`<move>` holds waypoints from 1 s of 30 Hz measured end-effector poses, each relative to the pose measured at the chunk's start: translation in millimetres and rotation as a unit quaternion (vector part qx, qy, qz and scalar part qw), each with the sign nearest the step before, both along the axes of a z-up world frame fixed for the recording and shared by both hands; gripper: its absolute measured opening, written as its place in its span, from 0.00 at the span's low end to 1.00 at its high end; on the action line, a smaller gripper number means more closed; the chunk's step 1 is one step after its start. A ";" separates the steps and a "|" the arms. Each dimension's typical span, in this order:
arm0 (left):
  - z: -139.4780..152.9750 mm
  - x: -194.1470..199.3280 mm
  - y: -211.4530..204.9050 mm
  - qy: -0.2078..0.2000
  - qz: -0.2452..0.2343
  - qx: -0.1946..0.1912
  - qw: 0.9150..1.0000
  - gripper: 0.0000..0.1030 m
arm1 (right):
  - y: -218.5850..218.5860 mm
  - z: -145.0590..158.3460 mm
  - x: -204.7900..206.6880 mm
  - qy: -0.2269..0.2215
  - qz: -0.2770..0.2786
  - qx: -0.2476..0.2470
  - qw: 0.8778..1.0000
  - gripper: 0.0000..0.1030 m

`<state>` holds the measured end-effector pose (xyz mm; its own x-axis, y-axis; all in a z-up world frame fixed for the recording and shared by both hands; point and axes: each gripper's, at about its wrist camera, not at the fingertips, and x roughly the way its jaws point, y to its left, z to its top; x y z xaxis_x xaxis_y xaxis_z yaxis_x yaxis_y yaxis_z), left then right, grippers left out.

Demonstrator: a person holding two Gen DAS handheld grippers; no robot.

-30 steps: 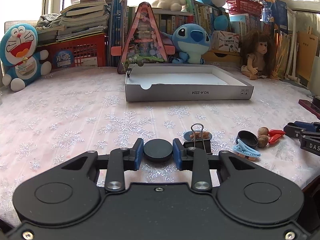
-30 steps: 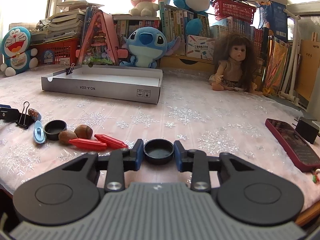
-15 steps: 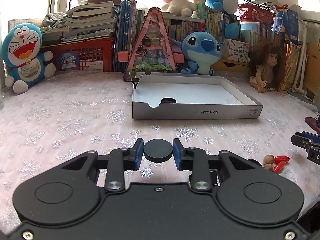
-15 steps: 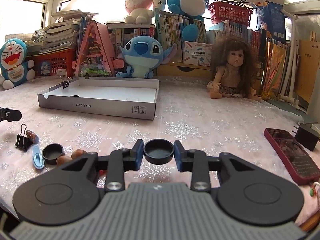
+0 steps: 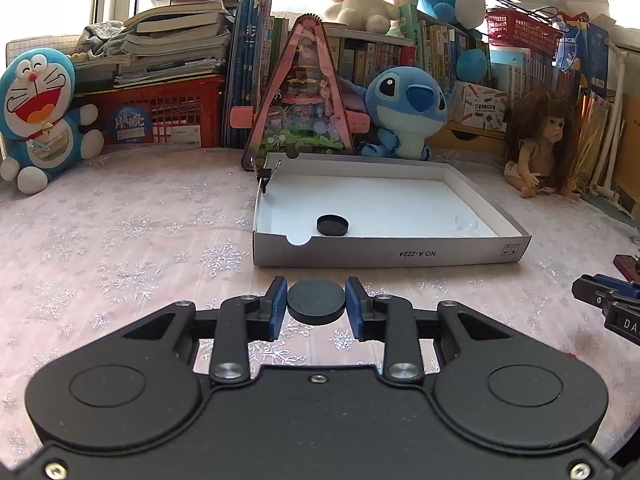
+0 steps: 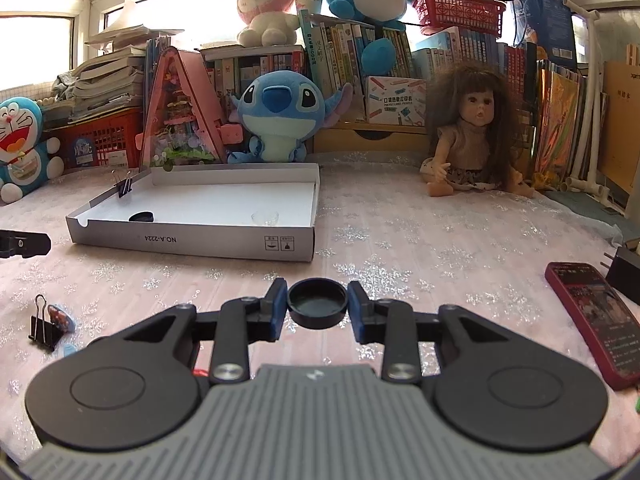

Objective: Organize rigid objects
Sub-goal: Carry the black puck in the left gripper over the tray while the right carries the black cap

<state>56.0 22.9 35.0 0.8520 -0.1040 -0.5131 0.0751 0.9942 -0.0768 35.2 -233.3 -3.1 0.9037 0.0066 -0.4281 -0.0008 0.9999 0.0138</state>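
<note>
Caps first: two black round ones, one per gripper, both headed for the white cardboard tray [image 5: 384, 257] out toward the far edge of the surface [image 5: 120, 240].

Tray dead ahead of the left gripper [image 5: 316, 303], long side running across the view, low front wall facing the cap. Closer to the left one than the right, going by how big the tray looks in each view. From the right gripper [image 6: 317, 305] the same tray [image 6: 192, 240] sits ahead and off to the left, so probably a diagonal reach from that side.

Left gripper clamped on a flat black cap [image 5: 316, 302], smooth side up, held clear of the surface. Right gripper pinched on a second black cap [image 6: 317, 306], hollow side up.

Already in the tray: another black cap [image 5: 332, 225] near the front wall, plus a small clear thing [image 5: 466, 223] toward the right end. Binder clip [image 5: 264, 171] on the tray's far-left corner.

In the way: only that front wall, so likely up and over, then down clear of the cap already inside. Loose binder clip [image 6: 44, 327] near the surface's left edge, red phone [image 6: 596, 316] near the right edge, well out of both paths. Plush toys, doll and books along the far edge behind the tray.
</note>
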 end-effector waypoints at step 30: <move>30.1 120.3 -18.5 0.013 -0.051 -0.089 0.995 0.28 | -6.1 32.5 122.9 0.050 0.059 0.105 0.991 0.36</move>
<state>176.3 4.4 65.1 0.8191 -0.2803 -0.5005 0.1709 0.9521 -0.2536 158.1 -239.4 29.3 0.8446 0.2086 -0.4931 -0.1060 0.9679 0.2279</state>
